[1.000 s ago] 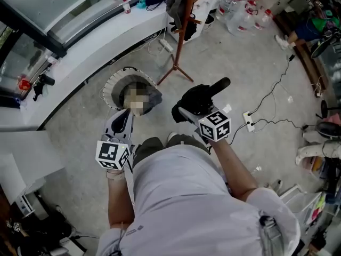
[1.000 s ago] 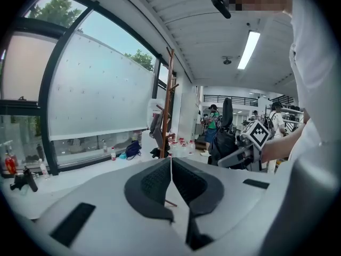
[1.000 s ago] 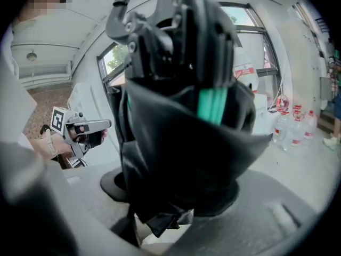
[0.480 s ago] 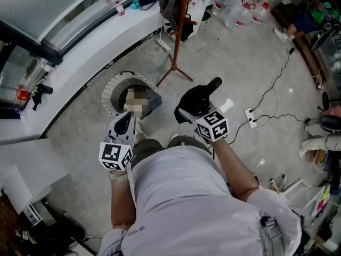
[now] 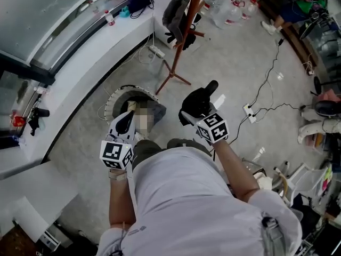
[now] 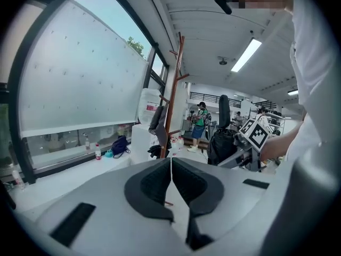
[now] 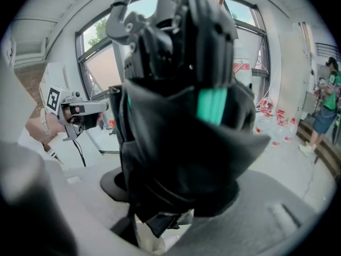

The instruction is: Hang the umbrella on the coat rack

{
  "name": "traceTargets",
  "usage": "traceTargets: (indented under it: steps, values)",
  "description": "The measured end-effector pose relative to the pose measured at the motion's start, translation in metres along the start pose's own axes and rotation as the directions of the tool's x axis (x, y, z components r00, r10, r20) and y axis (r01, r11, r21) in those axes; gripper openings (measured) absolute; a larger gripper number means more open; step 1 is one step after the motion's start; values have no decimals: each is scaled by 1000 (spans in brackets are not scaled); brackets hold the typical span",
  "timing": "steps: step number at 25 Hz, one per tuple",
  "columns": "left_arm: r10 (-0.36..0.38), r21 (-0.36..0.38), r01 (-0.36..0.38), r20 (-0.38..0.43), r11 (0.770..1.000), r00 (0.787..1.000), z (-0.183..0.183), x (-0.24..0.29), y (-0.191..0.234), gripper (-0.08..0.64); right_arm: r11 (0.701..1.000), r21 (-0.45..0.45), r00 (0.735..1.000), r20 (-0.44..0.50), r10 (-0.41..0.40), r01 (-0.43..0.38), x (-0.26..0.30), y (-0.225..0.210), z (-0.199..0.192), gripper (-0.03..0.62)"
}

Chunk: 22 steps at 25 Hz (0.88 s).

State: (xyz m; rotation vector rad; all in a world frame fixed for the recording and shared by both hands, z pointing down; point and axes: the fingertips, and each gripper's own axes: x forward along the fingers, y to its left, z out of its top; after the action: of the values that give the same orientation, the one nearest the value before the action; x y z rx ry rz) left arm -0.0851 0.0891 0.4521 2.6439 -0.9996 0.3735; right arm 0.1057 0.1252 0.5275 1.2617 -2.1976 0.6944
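As the rack (image 5: 179, 57) looms closer than a second ago, the right gripper (image 5: 196, 112) grips the umbrella (image 5: 201, 96) ahead; left gripper (image 5: 125, 122) alongside, jaws together, empty.

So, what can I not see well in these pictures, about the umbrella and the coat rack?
- Top of the coat rack: head view, cut off by the upper edge.
- Pads of the right claw: right gripper view, the fabric of the umbrella covers them.
- A hanging loop on the umbrella: no view shows one; the folds may hide it.
- Free hooks on the rack: left gripper view, too small, and hung clothes cover some.
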Motion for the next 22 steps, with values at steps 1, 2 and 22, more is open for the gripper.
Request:
traceTargets:
  steps: [1, 2, 22]
  values:
    - [-17, 4, 17, -2, 1000, 1000, 3, 3, 10, 5, 1000, 4, 1000, -10, -17, 17, 7, 0, 4, 267]
    - [-34, 8, 34, -4, 999, 999, 6, 6, 18, 5, 999, 10, 999, -21, -34, 35, 15, 1, 8, 267]
    - [-221, 47, 225, -68, 973, 973, 26, 34, 109, 5, 948, 151, 939, -247, -237, 279, 126, -41, 5, 267]
